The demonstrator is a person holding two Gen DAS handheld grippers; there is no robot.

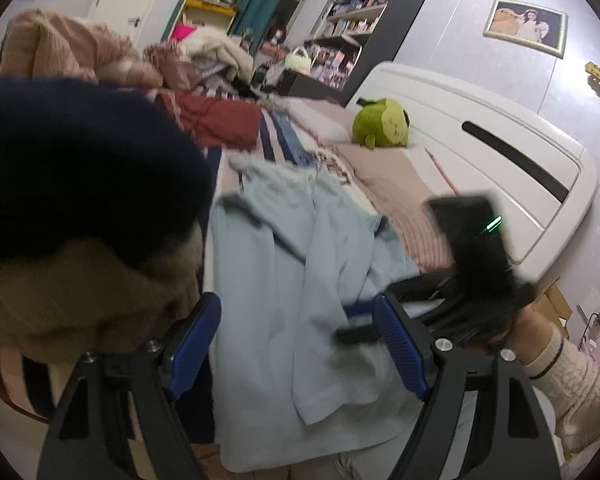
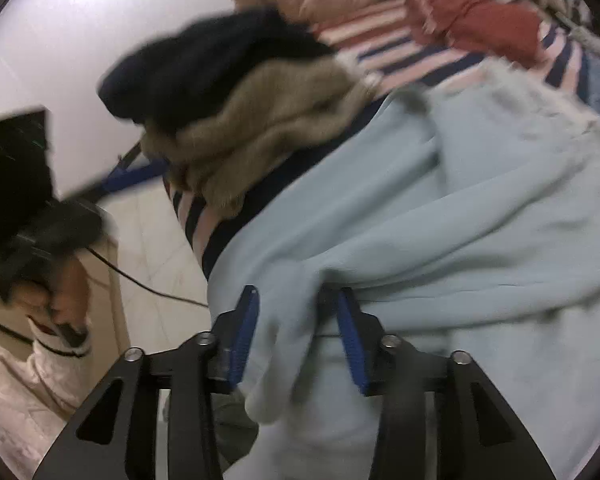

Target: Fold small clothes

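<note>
Striped bed (image 1: 380, 184), pale blue garment (image 1: 300, 260) overhanging its near edge; left claw (image 1: 300, 344) spread, right claw (image 2: 296, 344) parted astride a fold.

A: What do the tools look like?
B: Each claw, the left claw (image 1: 298, 344) and the right claw (image 2: 296, 340), has black arms with cut-out slots, silver screws and ribbed blue pads (image 1: 400, 344).
A: And the clothing?
B: A cream cable-knit sleeve (image 1: 568, 376) with a dark band at the cuff.
</note>
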